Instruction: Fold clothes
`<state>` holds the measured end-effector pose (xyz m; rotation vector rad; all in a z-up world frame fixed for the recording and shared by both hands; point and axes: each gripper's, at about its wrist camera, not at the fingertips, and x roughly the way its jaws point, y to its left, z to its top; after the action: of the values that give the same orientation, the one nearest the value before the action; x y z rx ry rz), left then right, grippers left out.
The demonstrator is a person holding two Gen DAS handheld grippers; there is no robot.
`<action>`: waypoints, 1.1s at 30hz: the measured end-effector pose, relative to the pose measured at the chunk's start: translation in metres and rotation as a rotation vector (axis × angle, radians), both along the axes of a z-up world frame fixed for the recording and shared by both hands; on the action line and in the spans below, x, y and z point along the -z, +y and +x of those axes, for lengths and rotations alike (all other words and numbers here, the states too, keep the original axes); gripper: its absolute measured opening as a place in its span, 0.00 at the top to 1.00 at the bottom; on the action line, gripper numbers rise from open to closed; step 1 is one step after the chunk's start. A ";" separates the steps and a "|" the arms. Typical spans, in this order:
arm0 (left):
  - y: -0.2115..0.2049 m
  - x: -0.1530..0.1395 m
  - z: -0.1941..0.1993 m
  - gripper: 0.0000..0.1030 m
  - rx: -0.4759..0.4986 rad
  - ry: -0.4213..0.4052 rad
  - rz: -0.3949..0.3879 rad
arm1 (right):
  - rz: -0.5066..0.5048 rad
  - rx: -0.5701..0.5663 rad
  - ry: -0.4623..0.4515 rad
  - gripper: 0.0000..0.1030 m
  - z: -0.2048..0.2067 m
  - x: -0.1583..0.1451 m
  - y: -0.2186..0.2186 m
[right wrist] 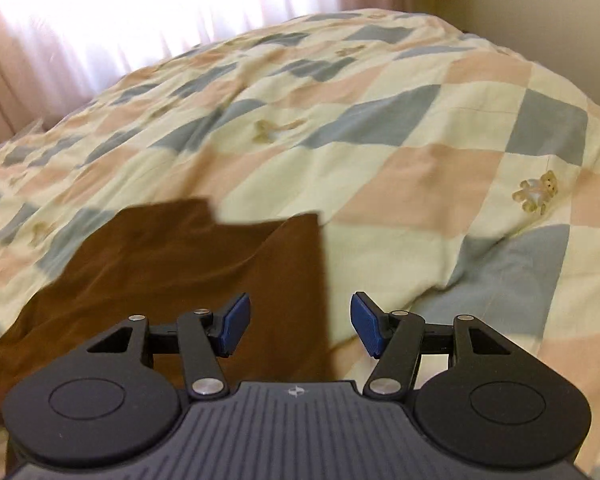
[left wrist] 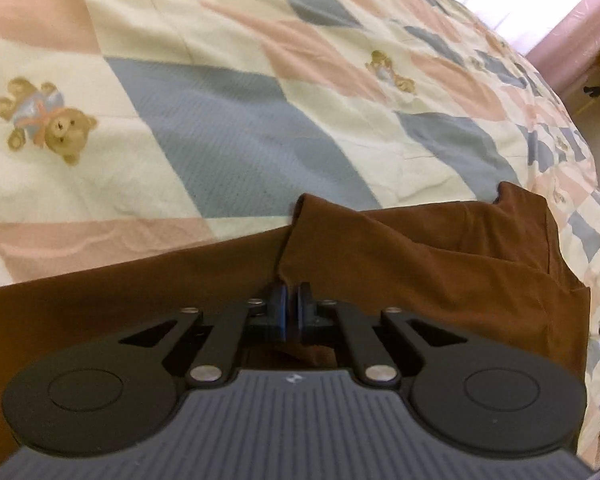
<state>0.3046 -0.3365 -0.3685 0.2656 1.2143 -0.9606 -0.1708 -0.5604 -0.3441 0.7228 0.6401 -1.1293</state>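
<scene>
A brown garment [left wrist: 400, 256] lies on the checked quilt [left wrist: 220, 120] of a bed. My left gripper [left wrist: 292, 300] is shut on a fold of the brown garment, with cloth bunched up between the blue pads. In the right wrist view the same brown garment [right wrist: 172, 264] lies to the left and below, its right edge running between the fingers. My right gripper [right wrist: 300, 322] is open and empty, held just above that edge and the quilt [right wrist: 420, 184].
The quilt has cream, pink and grey-blue squares with teddy bear prints [left wrist: 48, 120]. A bright window with pale pink curtains [right wrist: 140, 12] stands behind the bed. A beige wall [right wrist: 540, 8] is at the right. The bed edge [left wrist: 592, 208] drops off at the right.
</scene>
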 end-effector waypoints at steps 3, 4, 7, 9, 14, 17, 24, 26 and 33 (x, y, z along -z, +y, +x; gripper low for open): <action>0.002 -0.010 -0.007 1.00 0.022 -0.039 -0.015 | 0.014 -0.019 -0.051 0.43 -0.006 0.007 -0.035; 0.003 -0.015 -0.009 1.00 0.028 -0.050 -0.021 | 0.022 -0.038 -0.064 0.43 -0.002 0.010 -0.047; 0.009 -0.035 -0.017 1.00 0.035 -0.085 -0.049 | 0.107 -0.023 -0.096 0.46 0.002 0.027 -0.080; 0.017 -0.048 -0.023 1.00 0.042 -0.126 -0.067 | 0.152 -0.014 -0.126 0.74 0.001 0.036 -0.092; 0.019 -0.028 -0.031 1.00 0.070 -0.169 0.022 | 0.099 -0.106 -0.107 0.91 0.006 0.045 -0.092; 0.006 -0.010 -0.040 1.00 0.105 -0.157 0.062 | 0.070 -0.117 -0.064 0.92 0.005 0.050 -0.093; 0.004 -0.009 -0.038 1.00 0.112 -0.154 0.056 | -0.031 -0.116 0.052 0.53 -0.016 0.015 -0.054; 0.005 -0.009 -0.036 1.00 0.109 -0.146 0.056 | -0.091 -0.275 0.178 0.53 -0.011 0.006 -0.009; 0.000 -0.008 -0.041 1.00 0.139 -0.158 0.058 | -0.246 -0.601 0.536 0.76 0.007 0.032 0.082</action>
<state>0.2638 -0.3363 -0.3607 0.4684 1.0903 -1.0051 -0.1642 -0.4780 -0.3763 -0.0137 1.0612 -0.8077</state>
